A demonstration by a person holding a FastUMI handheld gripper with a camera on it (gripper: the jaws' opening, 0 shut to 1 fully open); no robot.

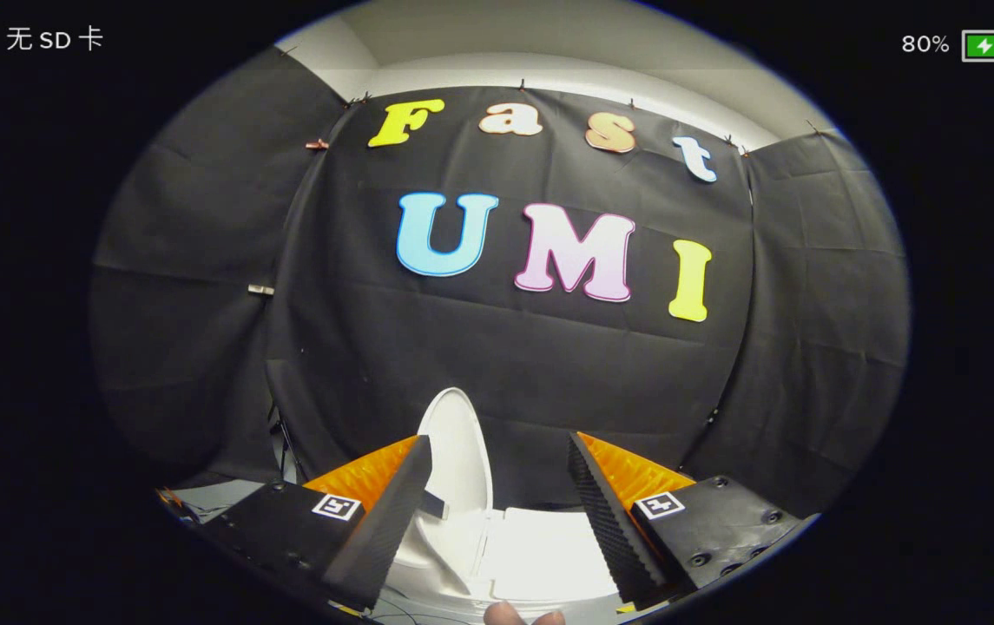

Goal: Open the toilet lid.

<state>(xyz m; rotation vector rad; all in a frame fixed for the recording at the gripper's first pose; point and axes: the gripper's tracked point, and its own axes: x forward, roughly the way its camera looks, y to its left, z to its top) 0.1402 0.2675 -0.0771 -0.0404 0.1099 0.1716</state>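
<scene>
Toilet lid [455, 451] stood raised just ahead of the spread, empty claw [497, 495] (seemingly open already); best withdraw gently without knocking it.

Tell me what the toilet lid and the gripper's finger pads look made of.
Toilet lid: probably hard plastic, glossy white, smooth with bright glare; it stands raised just ahead of the open gripper, which touches nothing. Finger pads: likely black rubber or foam, matte, ridged like fine teeth. The fingers' outer sides look like orange ribbed plastic.
</scene>
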